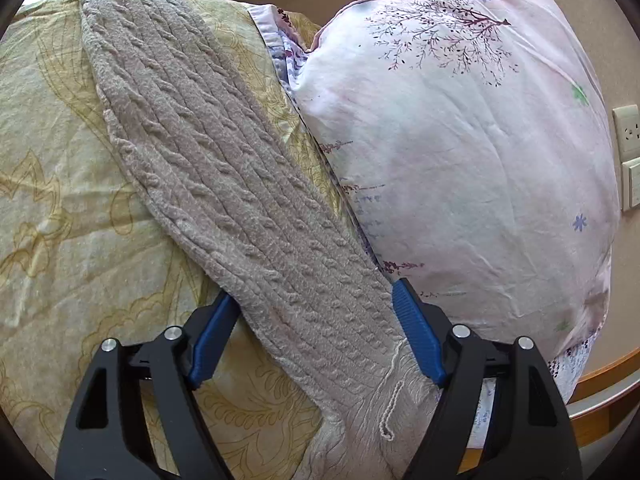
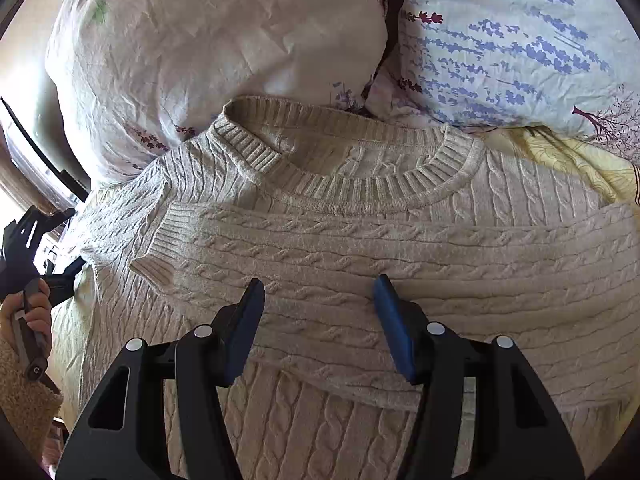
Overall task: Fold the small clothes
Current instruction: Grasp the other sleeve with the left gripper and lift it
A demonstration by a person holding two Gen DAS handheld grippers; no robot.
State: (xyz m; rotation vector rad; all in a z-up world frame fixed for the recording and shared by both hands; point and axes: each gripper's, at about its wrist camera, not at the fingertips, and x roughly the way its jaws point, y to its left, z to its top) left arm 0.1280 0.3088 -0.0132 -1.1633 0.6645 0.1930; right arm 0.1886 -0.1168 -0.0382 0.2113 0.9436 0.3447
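Sweater (image 2: 320, 240), cream and cable-knit with a ribbed collar, lay on the yellow bedspread (image 1: 60, 200) below two wrinkled floral pillows (image 2: 200, 40), one sleeve (image 1: 240, 200) stretched between the spread left gripper (image 1: 312, 300), the right gripper (image 2: 318, 292) spread above the folded-over sleeve.

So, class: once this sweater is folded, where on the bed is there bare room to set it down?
Free: the yellow patterned sheet left of the outstretched sleeve, and a small yellow strip between the sweater and the lavender-print pillow. Crowded: the two pillows, including the pink one, press against the collar.
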